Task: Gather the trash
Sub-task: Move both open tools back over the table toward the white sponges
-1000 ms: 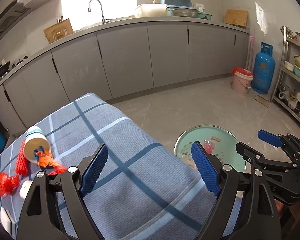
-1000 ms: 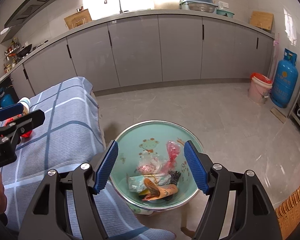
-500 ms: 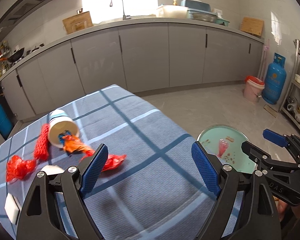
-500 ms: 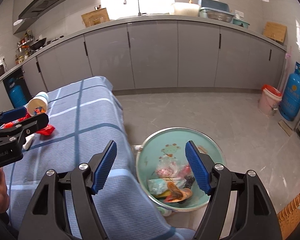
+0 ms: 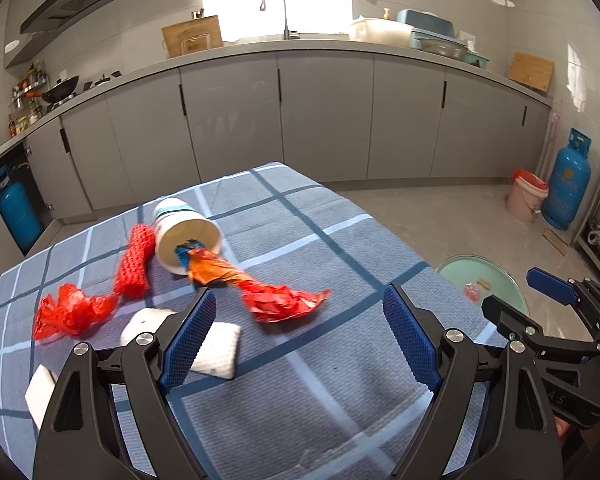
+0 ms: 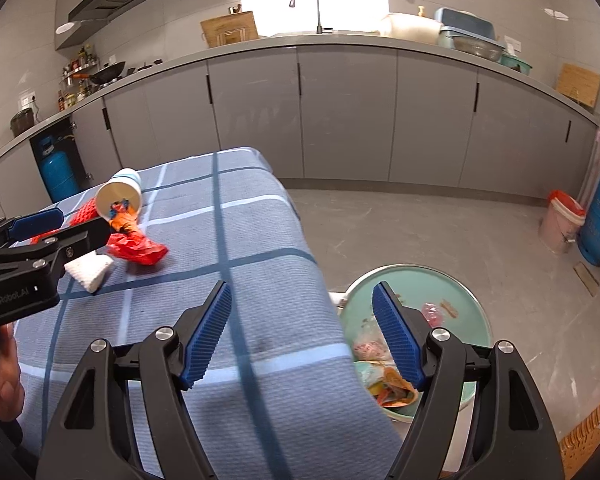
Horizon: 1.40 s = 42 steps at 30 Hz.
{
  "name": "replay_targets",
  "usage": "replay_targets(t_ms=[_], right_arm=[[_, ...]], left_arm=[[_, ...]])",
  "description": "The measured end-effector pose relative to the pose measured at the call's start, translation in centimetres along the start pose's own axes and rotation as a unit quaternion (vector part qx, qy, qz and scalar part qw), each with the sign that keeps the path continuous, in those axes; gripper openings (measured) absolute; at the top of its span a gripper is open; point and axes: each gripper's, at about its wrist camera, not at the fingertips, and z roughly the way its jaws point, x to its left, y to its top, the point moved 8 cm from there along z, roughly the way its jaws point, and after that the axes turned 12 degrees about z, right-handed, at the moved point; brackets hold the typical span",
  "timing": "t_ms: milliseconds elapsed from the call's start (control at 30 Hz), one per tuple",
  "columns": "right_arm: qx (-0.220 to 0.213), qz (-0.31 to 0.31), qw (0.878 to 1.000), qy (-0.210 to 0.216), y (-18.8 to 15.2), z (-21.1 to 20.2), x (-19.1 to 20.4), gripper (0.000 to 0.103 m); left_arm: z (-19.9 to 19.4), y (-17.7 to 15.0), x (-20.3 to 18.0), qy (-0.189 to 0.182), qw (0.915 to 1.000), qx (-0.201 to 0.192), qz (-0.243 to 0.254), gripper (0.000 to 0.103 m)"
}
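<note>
Trash lies on the table's blue checked cloth (image 5: 340, 248). A paper cup (image 5: 188, 238) is tipped on its side, with an orange wrapper (image 5: 214, 270) spilling from its mouth. Beside it are a crumpled red wrapper (image 5: 284, 302), a red foam net (image 5: 135, 262), a red plastic scrap (image 5: 70, 314) and white pads (image 5: 216, 350). My left gripper (image 5: 299, 308) hangs open and empty just short of the red wrapper. My right gripper (image 6: 302, 300) is open and empty over the cloth's right edge. Below it on the floor, a green basin (image 6: 404, 272) holds collected wrappers (image 6: 380, 364).
Grey cabinets (image 5: 324, 116) with a sink counter run along the back. A pink bucket (image 5: 526, 196) and a blue gas cylinder (image 5: 568, 180) stand on the floor at right, by a metal shelf. Another blue cylinder (image 6: 58, 172) sits at left. A hand (image 6: 4, 376) holds the left gripper.
Both views have swung left, from the basin toward the table. The cup and red scraps now sit nearer the middle of the left view. The right jaws stand slightly wider.
</note>
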Motion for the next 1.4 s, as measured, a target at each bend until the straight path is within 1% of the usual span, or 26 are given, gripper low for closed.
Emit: replay_targets(t_ms=[200,367,533,800,900,1000,1133,1200,1267,1333,1400], right_arm=[[0.001,-0.013,1.000,0.011,-0.2,-0.1,2.0,0.074],[0.003,-0.023,0.999,0.022,-0.3,-0.1,3.8,0.075],[0.008,-0.038,0.999,0.038,-0.7,0.2,6.1,0.076],[0.015,-0.060,0.996,0.060,-1.2,0.8,9.5,0.076],[0.018,-0.071,0.995,0.071,-1.3,1.0,11.1,0.077],[0.020,-0.082,0.993,0.080,-1.5,1.3,12.4,0.077],[0.025,-0.094,0.991,0.095,-1.8,1.7,14.4,0.078],[0.031,-0.106,0.988,0.106,-2.1,2.0,15.8,0.079],[0.029,-0.118,0.986,0.112,-2.4,2.2,17.1,0.084],[0.032,-0.131,0.984,0.119,-2.8,2.5,18.5,0.085],[0.036,-0.142,0.982,0.124,-3.2,2.9,19.5,0.085]], left_arm=[[-0.6,-0.7,1.5,0.009,0.9999,-0.001,-0.010,0.084],[-1.6,-1.8,3.4,0.025,0.9996,0.001,-0.016,0.084],[-2.6,-3.7,6.2,0.052,0.9984,0.011,-0.020,0.084],[-3.8,-6.7,11.3,0.091,0.9943,0.034,-0.044,0.084],[-4.4,-8.0,13.5,0.111,0.9915,0.043,-0.052,0.084],[-5.0,-9.1,15.4,0.133,0.9881,0.050,-0.060,0.088],[-5.9,-11.3,18.4,0.162,0.9817,0.068,-0.074,0.088],[-6.2,-12.9,19.8,0.174,0.9775,0.085,-0.084,0.088],[-6.3,-14.1,20.9,0.180,0.9745,0.096,-0.095,0.088],[-6.2,-15.2,21.8,0.184,0.9706,0.109,-0.110,0.088],[-6.1,-15.8,22.2,0.176,0.9701,0.114,-0.122,0.088]])
